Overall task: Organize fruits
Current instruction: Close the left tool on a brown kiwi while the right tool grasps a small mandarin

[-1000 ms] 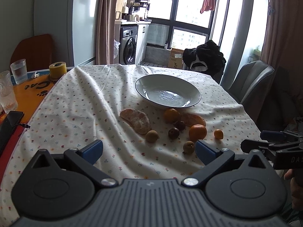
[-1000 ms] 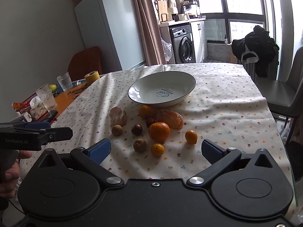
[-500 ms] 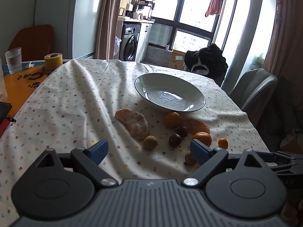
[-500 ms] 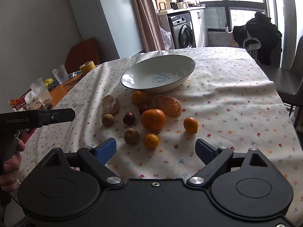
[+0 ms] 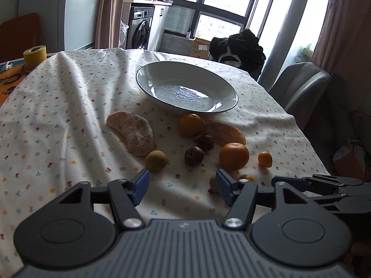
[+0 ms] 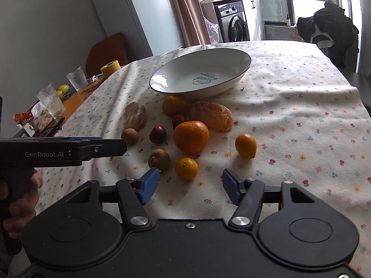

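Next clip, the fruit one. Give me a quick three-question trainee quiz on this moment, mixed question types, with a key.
1. True or false: the white plate already holds fruit.
2. Multiple choice: in the right wrist view, the fruit nearest the right gripper is
A) the peeled mandarin
B) the small orange citrus
C) a dark red fruit
3. Fill in: the left gripper is ____ and holds nothing.

Key
1. False. The plate is empty; all the fruit lies on the floral tablecloth in front of it.
2. B. It lies just ahead of the open fingers, between them.
3. Open. Its blue pads are apart over the cloth.
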The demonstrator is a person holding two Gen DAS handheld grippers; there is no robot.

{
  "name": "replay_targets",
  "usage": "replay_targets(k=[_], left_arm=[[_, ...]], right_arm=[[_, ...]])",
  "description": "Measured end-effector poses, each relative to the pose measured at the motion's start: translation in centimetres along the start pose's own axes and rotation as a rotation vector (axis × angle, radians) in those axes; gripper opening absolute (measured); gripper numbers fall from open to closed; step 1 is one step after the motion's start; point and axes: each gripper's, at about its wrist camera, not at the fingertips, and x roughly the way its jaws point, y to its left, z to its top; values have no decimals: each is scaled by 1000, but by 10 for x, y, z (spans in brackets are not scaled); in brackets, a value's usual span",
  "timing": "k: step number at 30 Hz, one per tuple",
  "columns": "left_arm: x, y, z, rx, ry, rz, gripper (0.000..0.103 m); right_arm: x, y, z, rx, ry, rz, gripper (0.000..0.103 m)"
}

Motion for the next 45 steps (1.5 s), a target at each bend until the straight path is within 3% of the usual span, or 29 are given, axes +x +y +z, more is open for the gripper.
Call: replay_targets(k=[3, 8, 10, 11, 16, 21, 26, 45], left_arm=[[9, -3, 0, 9, 19, -14, 58], [24, -6, 0, 11, 57, -47, 52], [28, -8, 1, 14, 66, -59, 51], [30, -9, 2, 16, 70, -65, 51], [37, -17, 4, 38, 82, -90, 50], [47, -25, 4, 59, 104, -103, 40], [50, -29, 2, 66, 108, -113, 23], [15, -24, 25, 27, -15, -47, 23]], right_arm=[[6, -1, 1, -9, 19, 16, 47], [13, -2, 3, -19, 26, 28, 46], [16, -3, 5, -22, 27, 32, 35], [18, -4, 6, -24, 29, 31, 22], [16, -6, 7, -30, 22, 26, 22], [13, -12, 6, -11, 19, 17, 22], [8, -13, 6, -7, 6, 16, 22], [-10, -2, 30, -74, -59, -53, 22]])
